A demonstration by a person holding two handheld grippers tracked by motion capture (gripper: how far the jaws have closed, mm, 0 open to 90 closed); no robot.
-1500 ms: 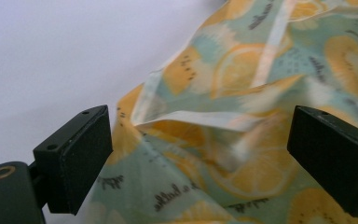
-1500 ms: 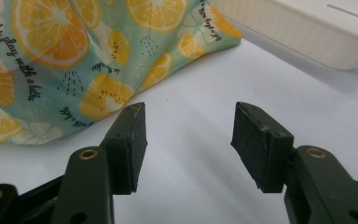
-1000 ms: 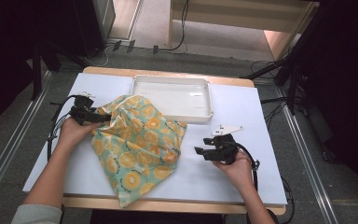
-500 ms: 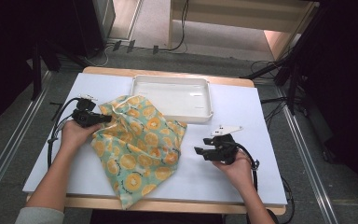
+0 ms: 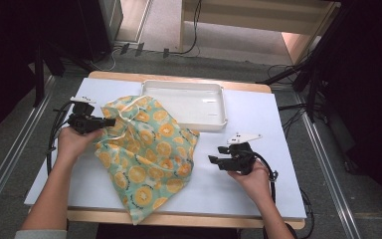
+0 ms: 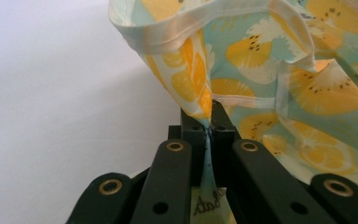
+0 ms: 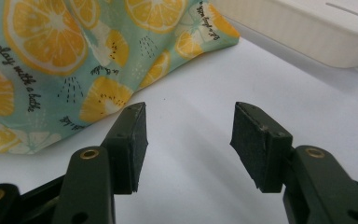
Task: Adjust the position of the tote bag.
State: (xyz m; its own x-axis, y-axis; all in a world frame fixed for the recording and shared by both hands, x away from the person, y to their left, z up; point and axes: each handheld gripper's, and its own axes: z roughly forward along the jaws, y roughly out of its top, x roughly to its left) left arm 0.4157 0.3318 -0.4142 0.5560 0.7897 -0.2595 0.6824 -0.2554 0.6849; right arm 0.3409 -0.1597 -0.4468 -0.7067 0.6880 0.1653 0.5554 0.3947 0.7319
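Note:
A mint-green cloth printed with orange slices lies crumpled across the left half of the white table, one corner hanging over the front edge. My left gripper is at its upper left edge, shut on the hem, which stands lifted off the table. In the left gripper view the jaws pinch a fold of the cloth. My right gripper rests on the table just right of the cloth, open and pointing toward it. Nothing is between its jaws, and the cloth lies beyond them.
A shallow white tray stands at the back middle of the table, touching the cloth's far edge; it also shows as the tray past my right gripper. Cables trail from both grippers. Dark stands and floor surround the table.
My left gripper has shut on the cloth's upper left hem and risen a little, pulling that edge up. The right gripper has stayed put.

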